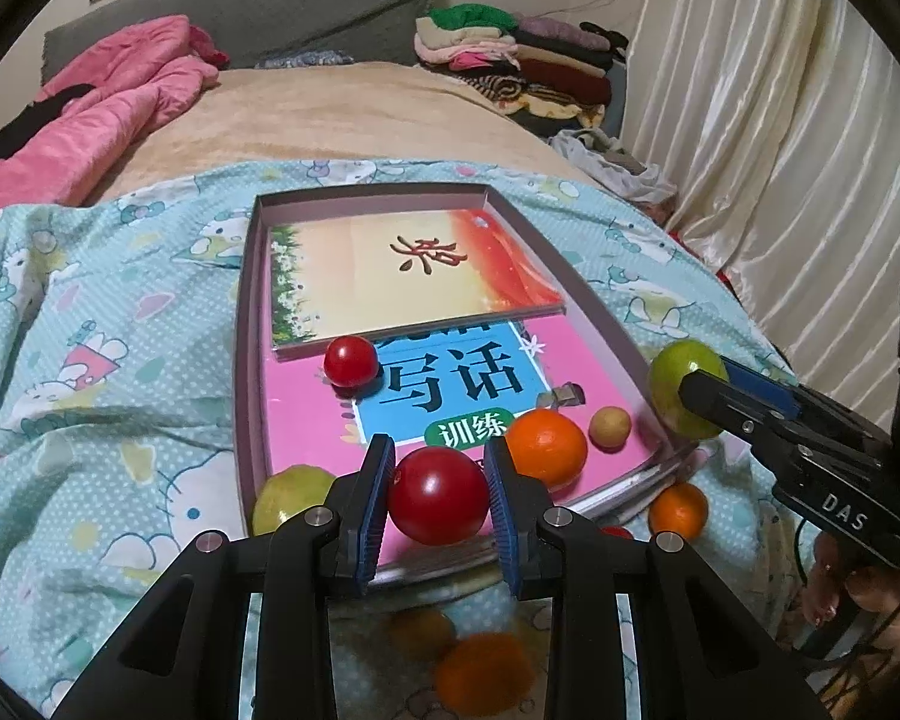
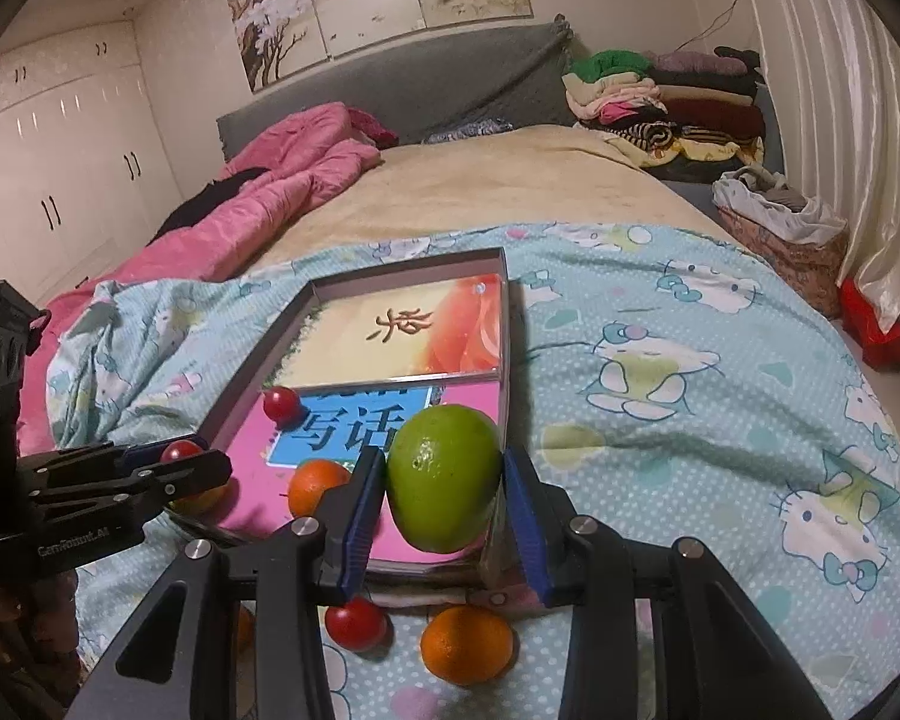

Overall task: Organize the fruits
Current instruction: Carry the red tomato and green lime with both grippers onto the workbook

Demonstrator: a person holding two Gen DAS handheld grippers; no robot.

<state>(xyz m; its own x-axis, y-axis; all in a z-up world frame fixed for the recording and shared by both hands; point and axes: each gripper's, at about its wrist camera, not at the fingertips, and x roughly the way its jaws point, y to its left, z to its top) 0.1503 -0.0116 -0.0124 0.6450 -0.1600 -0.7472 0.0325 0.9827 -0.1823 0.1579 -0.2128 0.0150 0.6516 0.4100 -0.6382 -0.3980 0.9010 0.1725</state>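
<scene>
My left gripper (image 1: 438, 495) is shut on a red tomato (image 1: 438, 495), held over the near end of a shallow box (image 1: 243, 360) lined with books. My right gripper (image 2: 444, 480) is shut on a green fruit (image 2: 444, 471) above the box's near right corner (image 2: 501, 414); from the left wrist view the same green fruit (image 1: 669, 384) shows at the right beside the box. Inside the box lie a small red tomato (image 1: 350, 362), an orange (image 1: 546, 447), a small tan fruit (image 1: 609, 426) and a yellow-green fruit (image 1: 288, 498).
Loose on the blue cartoon bedsheet (image 2: 690, 420) before the box lie an orange (image 2: 467, 645) and a red tomato (image 2: 356, 624). A pink quilt (image 2: 282, 204) lies at the left, folded clothes (image 2: 660, 102) are stacked at the back right, and a curtain hangs on the right.
</scene>
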